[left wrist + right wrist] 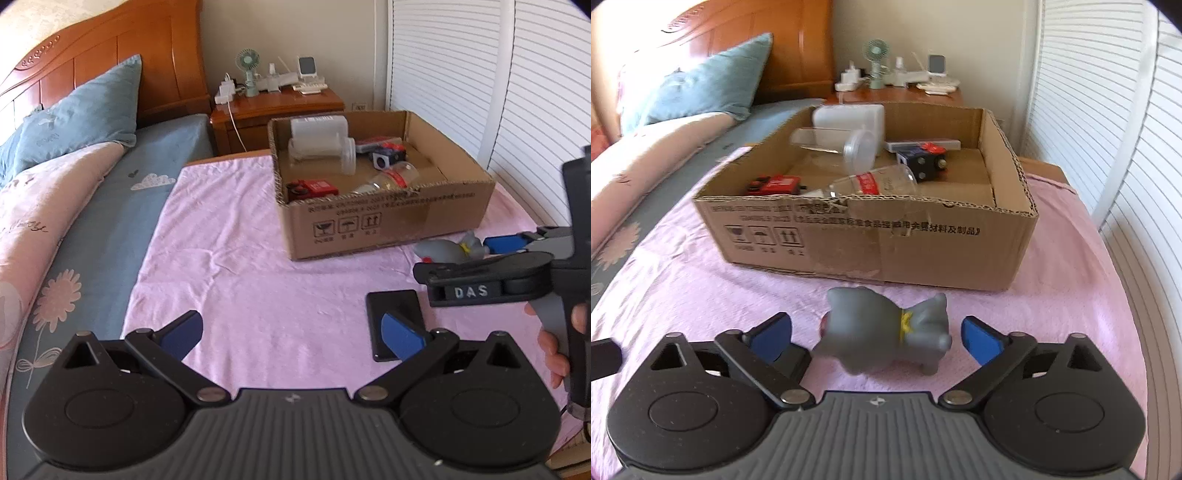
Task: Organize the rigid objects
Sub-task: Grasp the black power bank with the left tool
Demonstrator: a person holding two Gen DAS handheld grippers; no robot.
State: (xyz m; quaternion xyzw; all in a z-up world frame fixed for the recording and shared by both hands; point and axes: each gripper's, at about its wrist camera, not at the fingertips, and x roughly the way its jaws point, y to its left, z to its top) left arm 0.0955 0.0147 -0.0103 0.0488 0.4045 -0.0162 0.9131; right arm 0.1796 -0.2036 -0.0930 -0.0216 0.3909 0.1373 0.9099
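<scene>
Cardboard box (871, 240) at 12 o'clock already holds bottles, red toys, a cube. Left out on the pink cloth (240, 258): grey toy (886, 332) between the right tool's (875, 338) spread jaws, ungripped; black slab (395, 314) at 2 o'clock of the left tool (291, 332), also open.

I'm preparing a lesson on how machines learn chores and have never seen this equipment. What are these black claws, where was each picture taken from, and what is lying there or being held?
There is no robot: a person holds a two-finger claw in each hand, with a camera on each looking forward along its blue pads. One picture is from the left gripper, the other from the right gripper. Both are open and hold nothing. On the pink cloth stands a cardboard box already containing clear containers and small red and black things. Outside it lie a grey toy animal, between the right gripper's pads but not gripped, and a flat black object by the left gripper's pad.
</scene>
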